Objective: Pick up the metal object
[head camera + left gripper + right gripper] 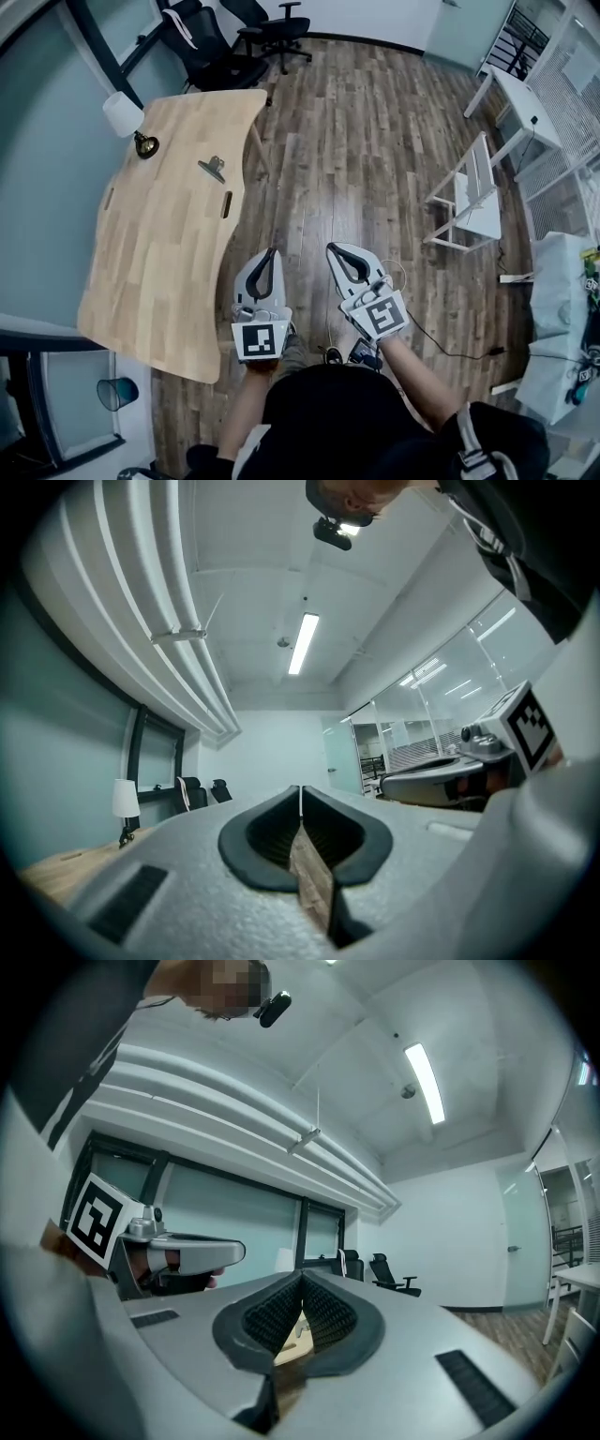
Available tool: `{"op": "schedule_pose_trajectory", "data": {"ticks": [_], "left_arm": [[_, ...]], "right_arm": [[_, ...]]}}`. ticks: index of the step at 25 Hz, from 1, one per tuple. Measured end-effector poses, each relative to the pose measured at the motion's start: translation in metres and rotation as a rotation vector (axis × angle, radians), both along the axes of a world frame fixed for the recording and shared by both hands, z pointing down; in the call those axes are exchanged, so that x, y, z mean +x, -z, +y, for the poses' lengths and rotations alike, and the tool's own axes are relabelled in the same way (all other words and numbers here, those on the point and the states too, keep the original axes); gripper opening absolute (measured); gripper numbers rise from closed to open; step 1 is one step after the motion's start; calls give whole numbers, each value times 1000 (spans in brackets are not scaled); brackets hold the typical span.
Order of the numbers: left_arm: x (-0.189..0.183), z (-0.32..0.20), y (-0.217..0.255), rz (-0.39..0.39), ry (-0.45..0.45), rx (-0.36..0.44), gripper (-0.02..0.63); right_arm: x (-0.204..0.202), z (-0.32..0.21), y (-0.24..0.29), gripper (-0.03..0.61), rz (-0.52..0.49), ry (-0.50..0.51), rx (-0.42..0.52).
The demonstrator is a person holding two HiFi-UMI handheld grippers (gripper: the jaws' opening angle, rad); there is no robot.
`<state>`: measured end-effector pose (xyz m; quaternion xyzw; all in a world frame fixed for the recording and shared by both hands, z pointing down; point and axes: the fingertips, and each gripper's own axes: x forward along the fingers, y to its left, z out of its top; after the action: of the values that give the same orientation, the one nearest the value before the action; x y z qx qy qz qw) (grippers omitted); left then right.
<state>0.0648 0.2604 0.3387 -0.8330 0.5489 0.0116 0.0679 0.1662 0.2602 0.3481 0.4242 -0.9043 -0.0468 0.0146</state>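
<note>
The metal object (212, 169), a small grey clip-like piece, lies on the light wooden table (159, 272) toward its far end, in the head view. Both grippers hang over the wood floor to the right of the table's near part, well short of the object. My left gripper (273, 251) is shut with nothing between its jaws; in the left gripper view (300, 789) the pads meet at the tip. My right gripper (331, 247) beside it is also shut and empty (301, 1277). Through its jaw gap a strip of the table (292, 1342) shows.
A white lamp (124, 114) with a dark round base stands at the table's far left corner. Black office chairs (234, 47) stand beyond the table. A white frame rack (469, 192) and a white desk (525, 112) are at the right. A cable (450, 347) lies on the floor.
</note>
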Motion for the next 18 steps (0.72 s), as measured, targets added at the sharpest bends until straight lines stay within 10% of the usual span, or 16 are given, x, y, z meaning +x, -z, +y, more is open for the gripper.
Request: {"op": "schedule_pose_trajectory", "data": {"ticks": [18], "left_arm": [[-120, -89, -13, 38, 8, -65, 23]], "right_arm": [[-112, -99, 5, 3, 33, 1, -11]]}}
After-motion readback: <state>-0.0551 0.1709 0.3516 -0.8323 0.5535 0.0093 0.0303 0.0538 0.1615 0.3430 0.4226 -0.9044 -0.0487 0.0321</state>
